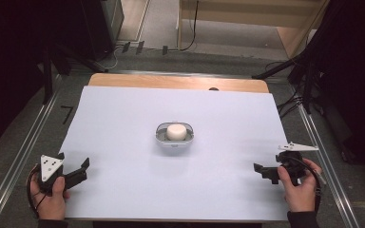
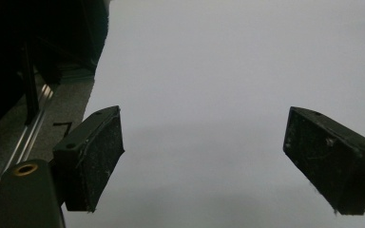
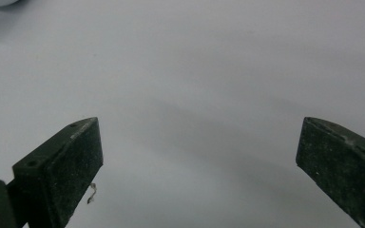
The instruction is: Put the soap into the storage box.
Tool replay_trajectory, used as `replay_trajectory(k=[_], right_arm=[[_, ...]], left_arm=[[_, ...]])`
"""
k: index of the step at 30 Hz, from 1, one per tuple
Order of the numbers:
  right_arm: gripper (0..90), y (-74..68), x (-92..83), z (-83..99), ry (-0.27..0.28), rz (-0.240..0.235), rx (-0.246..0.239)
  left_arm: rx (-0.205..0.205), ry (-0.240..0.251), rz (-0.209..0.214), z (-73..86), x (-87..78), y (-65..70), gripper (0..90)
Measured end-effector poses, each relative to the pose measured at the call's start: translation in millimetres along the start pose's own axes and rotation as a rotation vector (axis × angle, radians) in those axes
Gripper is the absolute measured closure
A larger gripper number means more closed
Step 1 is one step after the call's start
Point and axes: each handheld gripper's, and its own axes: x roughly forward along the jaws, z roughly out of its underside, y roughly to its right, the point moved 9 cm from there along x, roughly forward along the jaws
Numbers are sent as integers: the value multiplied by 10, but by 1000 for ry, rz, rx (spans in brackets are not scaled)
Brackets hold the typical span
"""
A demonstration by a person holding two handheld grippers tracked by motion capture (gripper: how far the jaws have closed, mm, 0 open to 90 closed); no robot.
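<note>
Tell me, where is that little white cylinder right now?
In the high view, the white cylinder sits in a small grey dish at the middle of the white table.

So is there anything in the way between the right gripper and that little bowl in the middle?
Nothing visible. Only bare white sheet lies between the open right gripper and the bowl with its white block.

Grey carpet floor (image 1: pixel 228 59), dark surroundings
</note>
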Motion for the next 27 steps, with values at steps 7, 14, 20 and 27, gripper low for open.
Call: replay_trajectory(k=[7, 14, 20, 27], right_arm=[[30, 194, -112, 184, 20, -2, 24], [59, 357, -226, 345, 99, -22, 39], [133, 435, -253, 447, 167, 1, 39], [132, 503, -230, 526, 244, -16, 79]], left_arm=[[-7, 2, -12, -1, 0, -11, 138], [-9, -3, -7, 1, 3, -8, 138], [-7, -7, -9, 3, 6, -11, 138], [-10, -9, -8, 4, 9, -15, 138]])
